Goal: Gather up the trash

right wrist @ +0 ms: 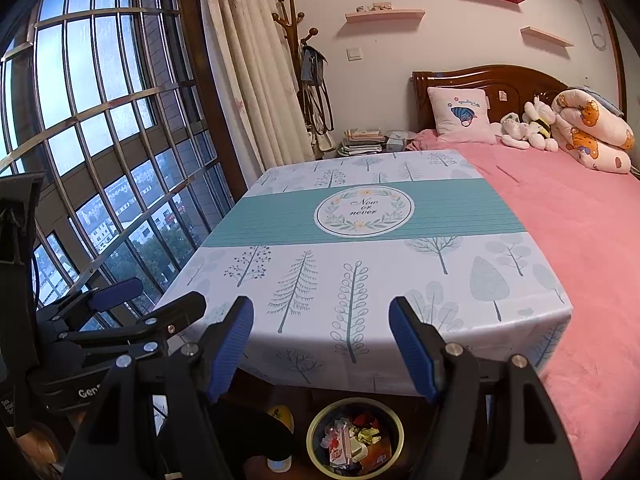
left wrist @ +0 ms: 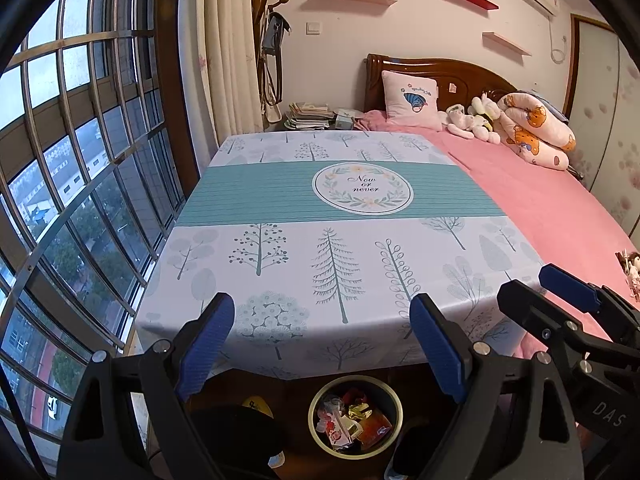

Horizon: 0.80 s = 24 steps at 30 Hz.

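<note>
Left wrist view: the left gripper (left wrist: 322, 344) sits at the lower centre of the frame, its blue pads (left wrist: 208, 344) spread wide with nothing between them. The right gripper (left wrist: 560, 292) shows at the lower right edge, also spread and empty. Above them lies the table (left wrist: 280, 200), covered in a tree-print cloth, with no litter visible on it. At the bottom centre, below the table edge, stands a round bin (left wrist: 394, 396) holding the trash (left wrist: 352, 420): crumpled wrappers, foil and clear film.

Right wrist view: the right gripper's jaws stand apart, empty, at the lower centre; the left gripper appears at the lower left. The bin sits at the bottom centre, wrappers inside. A pink bed (right wrist: 560, 220) fills the right side.

Assessment: the wrappers look light, thin, crinkly and slippery; a pinch on a bunched fold or twisted end would likely hold best. Collection appears complete or nearly so.
</note>
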### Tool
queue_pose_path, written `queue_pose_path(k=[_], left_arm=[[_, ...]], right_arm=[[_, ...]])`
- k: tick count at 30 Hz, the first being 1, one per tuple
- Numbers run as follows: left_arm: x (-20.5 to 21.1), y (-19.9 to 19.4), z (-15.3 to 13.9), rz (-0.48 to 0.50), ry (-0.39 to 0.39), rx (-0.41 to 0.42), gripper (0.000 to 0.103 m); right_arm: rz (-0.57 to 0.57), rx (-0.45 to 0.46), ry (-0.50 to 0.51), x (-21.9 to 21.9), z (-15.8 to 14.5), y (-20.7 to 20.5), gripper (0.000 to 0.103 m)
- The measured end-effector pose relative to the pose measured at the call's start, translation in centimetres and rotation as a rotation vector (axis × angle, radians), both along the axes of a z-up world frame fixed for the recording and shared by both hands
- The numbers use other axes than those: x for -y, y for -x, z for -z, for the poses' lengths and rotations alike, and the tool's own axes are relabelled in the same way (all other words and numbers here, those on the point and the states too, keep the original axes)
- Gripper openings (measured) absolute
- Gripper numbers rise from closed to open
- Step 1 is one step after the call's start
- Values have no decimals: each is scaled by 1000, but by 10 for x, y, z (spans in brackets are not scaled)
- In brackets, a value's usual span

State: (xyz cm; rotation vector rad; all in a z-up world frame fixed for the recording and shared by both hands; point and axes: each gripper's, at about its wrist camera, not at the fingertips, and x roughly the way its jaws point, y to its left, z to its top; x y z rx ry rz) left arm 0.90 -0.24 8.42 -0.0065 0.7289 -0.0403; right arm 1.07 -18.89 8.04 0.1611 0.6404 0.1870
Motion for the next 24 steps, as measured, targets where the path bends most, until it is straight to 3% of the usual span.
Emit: queue_pose_path(k=[24], left_arm=[[-3, 0, 3, -6, 7, -16, 88]], right_arm=[[4, -4, -17, -3, 0, -1, 71]])
